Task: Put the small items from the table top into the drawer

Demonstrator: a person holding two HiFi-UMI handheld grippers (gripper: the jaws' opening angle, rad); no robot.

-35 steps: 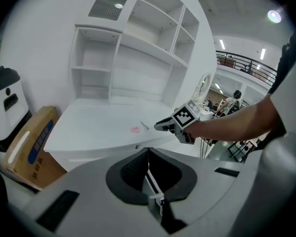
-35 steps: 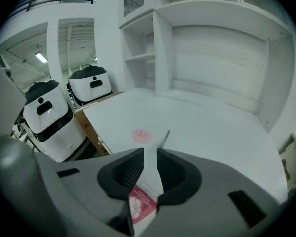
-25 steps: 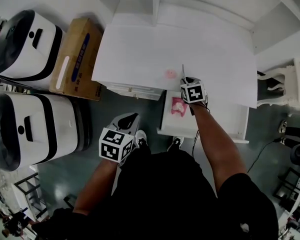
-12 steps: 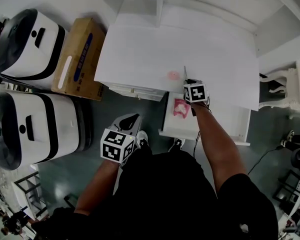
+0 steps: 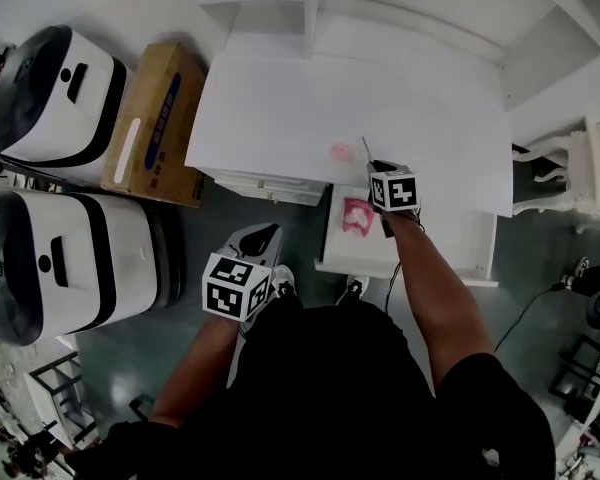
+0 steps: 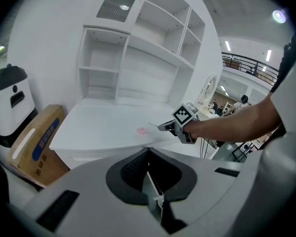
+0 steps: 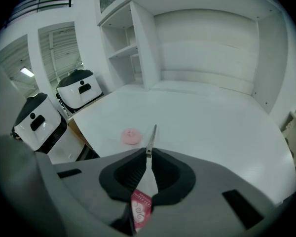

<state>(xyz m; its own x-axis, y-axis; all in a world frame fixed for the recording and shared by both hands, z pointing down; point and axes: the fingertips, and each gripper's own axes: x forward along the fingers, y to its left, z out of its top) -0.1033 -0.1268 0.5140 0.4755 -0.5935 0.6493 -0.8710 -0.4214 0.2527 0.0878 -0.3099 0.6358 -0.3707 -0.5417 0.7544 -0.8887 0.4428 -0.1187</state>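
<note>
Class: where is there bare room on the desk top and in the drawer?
The desk top is bare except near its front edge, the one crowded spot, where a pink disc lies beside the right gripper. The drawer is bare on its right; a pink packet lies at its left.

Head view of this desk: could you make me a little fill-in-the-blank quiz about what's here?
The small round item on the white table top is ___ in colour.
The gripper whose tip is close beside that item is the person's ___ one.
Below the table's front edge, another pink thing lies in the open ___.
Missing words: pink; right; drawer.
</note>
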